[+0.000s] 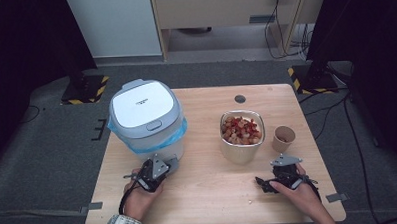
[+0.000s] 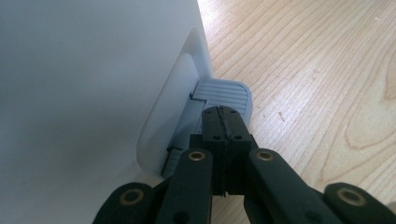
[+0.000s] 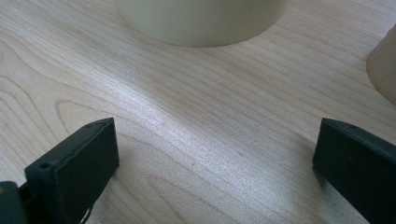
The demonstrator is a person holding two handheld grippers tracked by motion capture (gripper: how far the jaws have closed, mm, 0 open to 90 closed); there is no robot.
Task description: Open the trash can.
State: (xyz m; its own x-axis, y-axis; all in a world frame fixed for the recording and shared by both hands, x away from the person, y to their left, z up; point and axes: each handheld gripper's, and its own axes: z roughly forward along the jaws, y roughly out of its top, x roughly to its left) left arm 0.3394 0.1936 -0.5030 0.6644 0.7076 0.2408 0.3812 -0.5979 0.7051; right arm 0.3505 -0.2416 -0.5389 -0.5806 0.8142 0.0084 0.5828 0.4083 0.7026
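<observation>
At the lower left of the table (image 1: 209,191), low in the frame's left half, the white pedal bin (image 1: 145,119) stands with its lid down. Its grey foot pedal (image 2: 223,93) juts from the base, and the left gripper (image 2: 223,112), jaws clenched together with nothing between them, rests its tips on that pedal. Judging by the closed lid, pressing the pedal to open the bin is only starting. Right of centre, the bowl of food scraps (image 1: 241,130) sits full beside a paper cup (image 1: 283,138). Lower right, the right gripper (image 3: 215,154) hovers over bare wood, jaws spread wide and empty.
</observation>
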